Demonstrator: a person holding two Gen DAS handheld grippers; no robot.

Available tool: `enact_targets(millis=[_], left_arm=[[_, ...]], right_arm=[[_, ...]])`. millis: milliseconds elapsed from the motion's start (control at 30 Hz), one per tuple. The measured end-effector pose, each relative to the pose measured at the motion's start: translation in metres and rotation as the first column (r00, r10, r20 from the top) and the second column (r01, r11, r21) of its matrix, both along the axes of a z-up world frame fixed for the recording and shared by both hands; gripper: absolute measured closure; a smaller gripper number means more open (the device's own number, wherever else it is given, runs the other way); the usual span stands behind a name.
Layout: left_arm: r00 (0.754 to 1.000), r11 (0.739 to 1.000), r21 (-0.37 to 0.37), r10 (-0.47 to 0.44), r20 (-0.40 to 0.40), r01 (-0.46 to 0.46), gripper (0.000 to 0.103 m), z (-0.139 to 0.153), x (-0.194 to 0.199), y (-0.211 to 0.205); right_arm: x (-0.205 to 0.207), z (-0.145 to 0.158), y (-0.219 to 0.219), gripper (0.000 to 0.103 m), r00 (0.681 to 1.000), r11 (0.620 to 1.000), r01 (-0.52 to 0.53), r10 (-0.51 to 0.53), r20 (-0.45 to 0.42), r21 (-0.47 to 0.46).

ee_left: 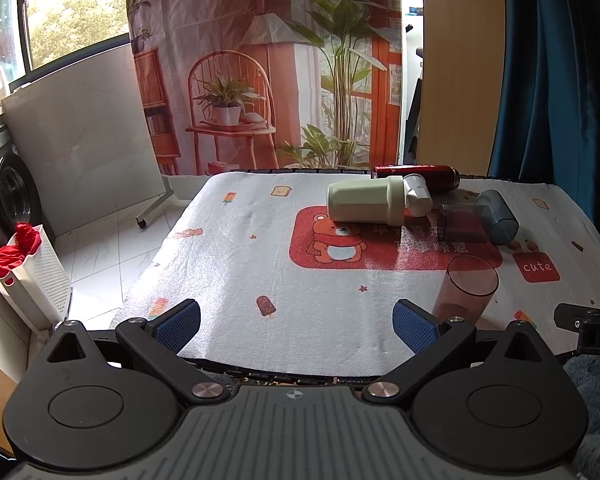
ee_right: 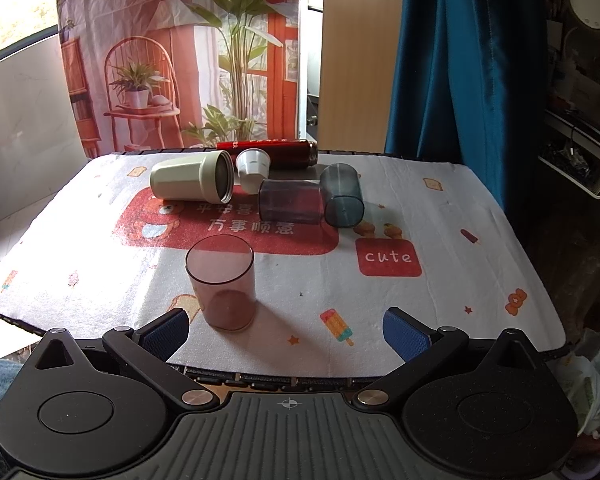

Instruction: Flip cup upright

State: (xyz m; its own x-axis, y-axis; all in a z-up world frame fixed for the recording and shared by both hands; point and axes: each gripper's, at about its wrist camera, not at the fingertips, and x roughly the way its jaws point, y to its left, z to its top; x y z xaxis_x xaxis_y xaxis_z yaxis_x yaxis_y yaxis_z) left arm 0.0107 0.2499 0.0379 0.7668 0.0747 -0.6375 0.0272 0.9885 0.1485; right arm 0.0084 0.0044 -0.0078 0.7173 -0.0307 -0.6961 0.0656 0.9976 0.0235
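A clear pink cup (ee_right: 222, 286) stands upright near the table's front edge, just ahead of my right gripper's left finger; it also shows in the left wrist view (ee_left: 466, 290). Farther back, a cream cup (ee_right: 192, 178) (ee_left: 364, 202), a small white cup (ee_right: 252, 168) (ee_left: 418, 196), a dark clear cup (ee_right: 290, 202) (ee_left: 462, 220) and a blue-grey clear cup (ee_right: 342, 194) (ee_left: 498, 216) lie on their sides. My left gripper (ee_left: 296, 322) is open and empty over the front edge. My right gripper (ee_right: 286, 330) is open and empty.
A red bottle (ee_right: 268, 152) lies on its side at the table's back edge. The table wears a white printed cloth (ee_right: 440, 240). A white basket with red cloth (ee_left: 28, 272) and a washing machine (ee_left: 8, 192) stand on the floor at left. A blue curtain (ee_right: 452, 60) hangs at right.
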Motion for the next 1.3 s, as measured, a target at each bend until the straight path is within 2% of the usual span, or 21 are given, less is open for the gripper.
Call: enact_targets(millis=[1300], left_arm=[[1.000, 1.000, 0.001, 0.007, 0.018, -0.007, 0.000, 0.0036, 0.0011, -0.0012]], right_arm=[[-0.0007, 0.0000, -0.0010, 0.000, 1.000, 1.000, 0.000, 0.000, 0.000, 0.001]])
